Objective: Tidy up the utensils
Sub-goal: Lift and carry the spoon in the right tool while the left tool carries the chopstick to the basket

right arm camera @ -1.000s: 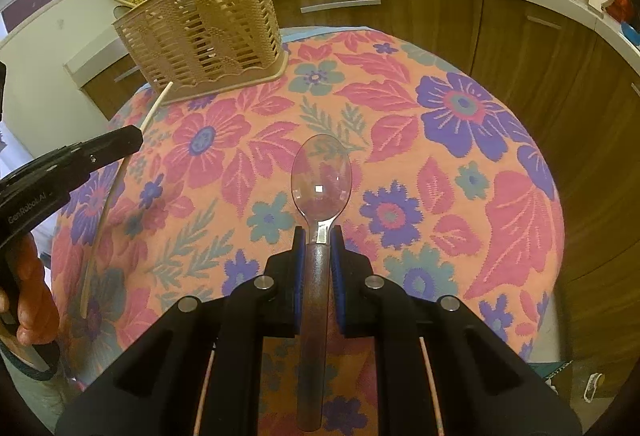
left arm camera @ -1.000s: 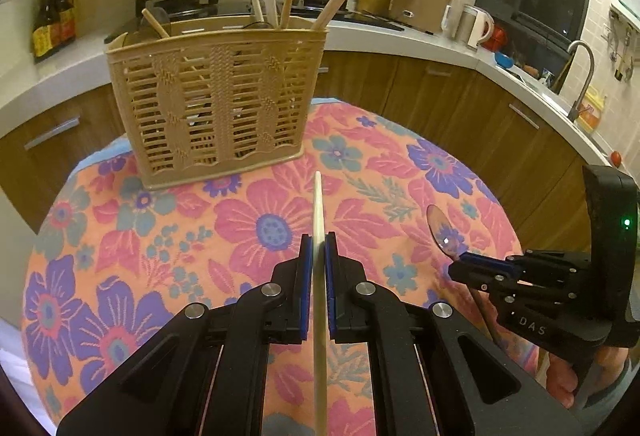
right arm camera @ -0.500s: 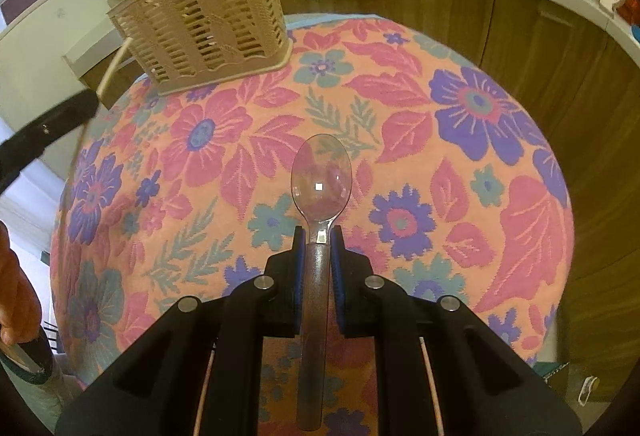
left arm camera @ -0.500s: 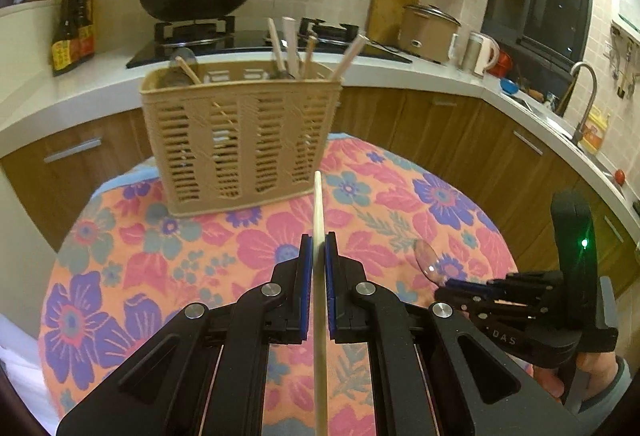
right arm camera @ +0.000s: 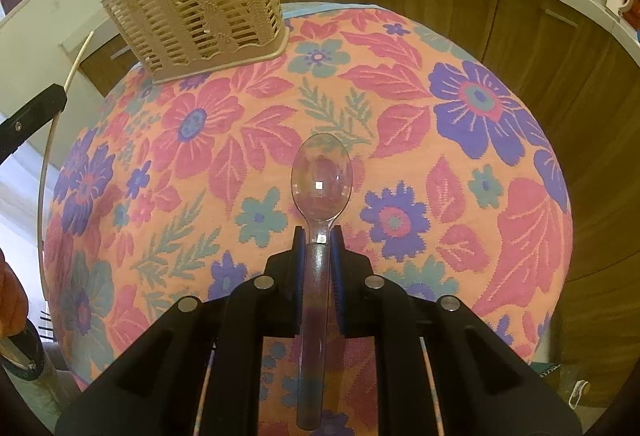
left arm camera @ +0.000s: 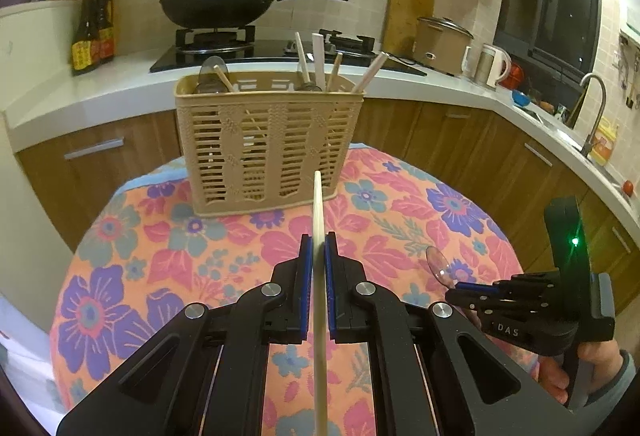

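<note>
Left tongs (left arm camera: 316, 256) clamped on a chopstick (left arm camera: 318, 220), tip projecting straight ahead of the pads. Right tongs (right arm camera: 318, 244) clamped on a clear spoon (right arm camera: 321, 180), bowl just past the tips. Utensil basket (left arm camera: 268, 140) stood ahead of the left tongs, ahead-left of the right tongs, on the floral table (right arm camera: 440, 124).

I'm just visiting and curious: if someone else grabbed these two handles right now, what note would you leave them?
Left gripper: shut on a chopstick, pointing at the basket.
Right gripper: shut on a clear spoon, held above the floral tablecloth.
Done: several utensils already stand in the basket.
Left: drop the chopstick and the spoon into the basket.
</note>
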